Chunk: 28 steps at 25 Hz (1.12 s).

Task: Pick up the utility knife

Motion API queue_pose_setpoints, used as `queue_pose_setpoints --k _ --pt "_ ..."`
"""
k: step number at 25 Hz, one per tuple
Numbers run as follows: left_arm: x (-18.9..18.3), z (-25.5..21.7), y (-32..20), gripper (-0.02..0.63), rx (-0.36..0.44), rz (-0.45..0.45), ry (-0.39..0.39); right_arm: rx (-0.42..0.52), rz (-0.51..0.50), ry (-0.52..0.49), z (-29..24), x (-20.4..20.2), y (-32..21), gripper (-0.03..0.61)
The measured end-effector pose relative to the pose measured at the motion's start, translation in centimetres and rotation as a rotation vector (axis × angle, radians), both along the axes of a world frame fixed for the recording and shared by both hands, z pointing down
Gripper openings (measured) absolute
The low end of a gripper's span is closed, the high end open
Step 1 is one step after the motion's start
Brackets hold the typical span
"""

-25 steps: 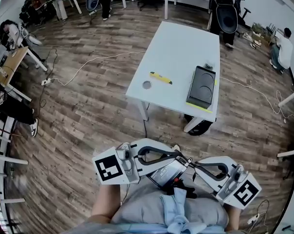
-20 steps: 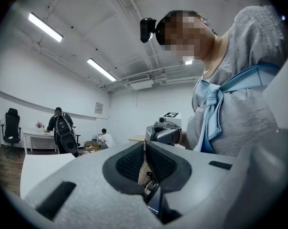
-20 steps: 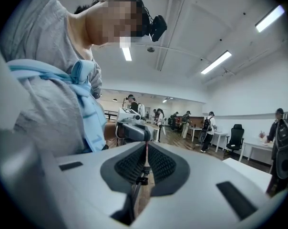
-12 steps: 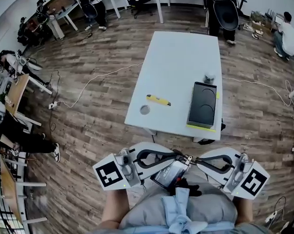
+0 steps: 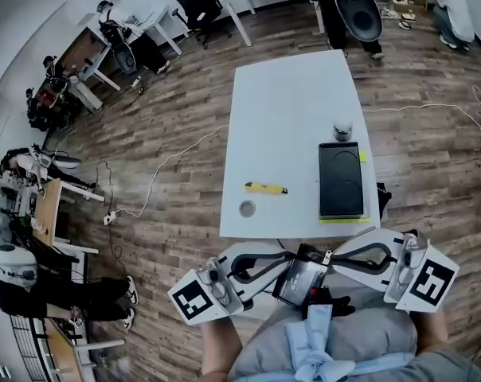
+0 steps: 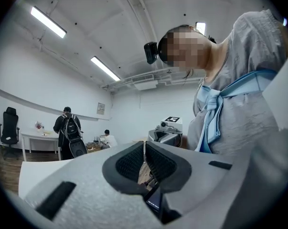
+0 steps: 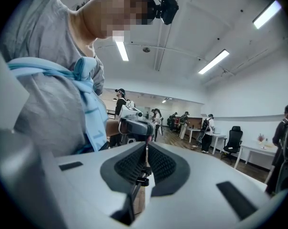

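- The yellow utility knife [image 5: 266, 188] lies flat on the white bench [image 5: 288, 110], in its near-left part, with its length running left to right. Neither tool touches it.
- A small grey disc [image 5: 247, 208] sits just near-left of the knife, close to the bench's near edge.
- A black tray [image 5: 341, 181] lies at the near-right of the bench, well to the right of the knife. Its inside is a flat dark surface, and a yellow-green strip runs along its near edge.
- A small round pot [image 5: 342, 129] stands just beyond the tray's far edge. What it holds cannot be made out.
- The left tool [image 6: 145, 149] has its jaws pressed together with nothing between the pads.
- The right tool [image 7: 146, 152] is likewise closed and empty.
- In the head view both tools are held level on the near side of the bench, off its edge, with their tips pointing toward each other. A dark phone-like device [image 5: 300, 278] sits between them.
- Only the head view shows the knife, tray, pot, wooden floor [image 5: 169, 205] and a white cable [image 5: 177, 153] trailing across it.
- The two gripper views show none of the things on the bench. Each shows the other tool, the person's grey shirt [image 6: 244, 94] with a light-blue cloth [image 6: 210, 113] tied over it, and the ceiling lights [image 6: 47, 21].
- The left gripper view adds someone with a backpack [image 6: 67, 128] at a far desk.
- The right gripper view adds people around far desks and an office chair [image 7: 234, 140].
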<state>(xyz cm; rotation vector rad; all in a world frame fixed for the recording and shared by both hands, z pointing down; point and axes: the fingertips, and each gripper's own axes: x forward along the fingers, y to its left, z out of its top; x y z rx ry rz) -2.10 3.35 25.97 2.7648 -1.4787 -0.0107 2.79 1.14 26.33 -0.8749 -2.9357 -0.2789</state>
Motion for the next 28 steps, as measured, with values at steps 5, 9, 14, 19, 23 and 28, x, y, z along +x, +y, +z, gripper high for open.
queue_pose_setpoints --k 5,9,14,19,23,28 --pt "-3.0 1.7 -0.6 0.018 -0.056 0.021 -0.025 -0.023 0.049 0.011 1.0 -1.4 -0.8 0.029" --pt "-5.6 2.7 -1.2 0.018 -0.114 0.062 -0.065 -0.024 0.095 0.011 0.7 -3.7 -1.3 0.029" --pt "-7.8 3.2 -1.6 0.018 -0.163 0.159 -0.083 -0.055 0.157 0.006 0.2 -6.5 -1.3 0.029" --pt "-10.8 5.0 -1.9 0.018 -0.2 0.213 -0.131 -0.048 0.243 0.012 0.6 -8.4 -1.0 0.031" --pt "-12.9 7.2 -2.9 0.018 -0.23 0.239 -0.151 -0.049 0.325 0.021 1.4 -8.9 -1.0 0.029" --pt "-13.4 10.1 -4.5 0.018 -0.266 0.3 -0.152 -0.06 0.43 0.039 2.5 -7.6 -1.5 0.029"
